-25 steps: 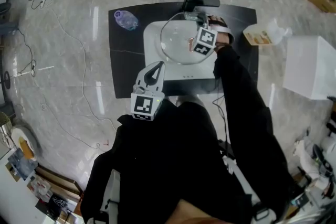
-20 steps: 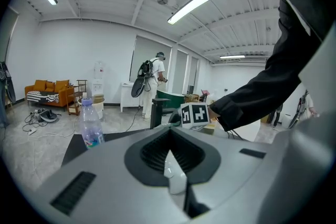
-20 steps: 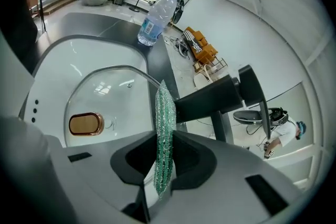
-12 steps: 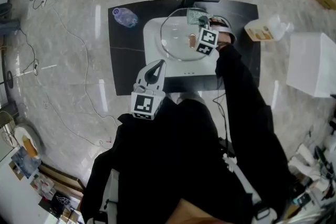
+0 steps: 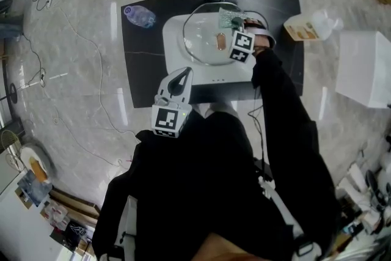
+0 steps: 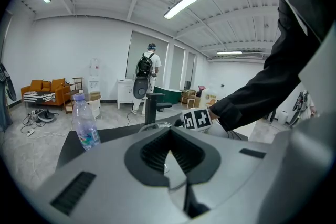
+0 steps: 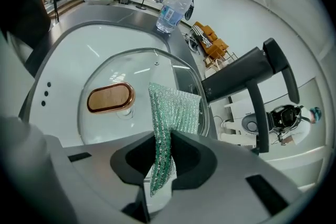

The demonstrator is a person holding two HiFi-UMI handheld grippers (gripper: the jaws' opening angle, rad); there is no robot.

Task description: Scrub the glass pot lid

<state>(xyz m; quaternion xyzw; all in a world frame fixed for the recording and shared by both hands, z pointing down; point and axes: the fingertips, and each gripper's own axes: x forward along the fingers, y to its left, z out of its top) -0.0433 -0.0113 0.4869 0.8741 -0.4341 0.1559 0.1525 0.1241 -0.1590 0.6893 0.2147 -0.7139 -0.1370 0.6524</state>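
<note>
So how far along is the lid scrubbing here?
Done: the lid lies in the sink, and the right tool is shut on the cloth. In hand: the cloth hangs at the lid's far rim, by the faucet; contact can't be confirmed. Left: probably most of the glass, since no suds or wet streaks show. The left tool is shut, empty, off the lid.
</note>
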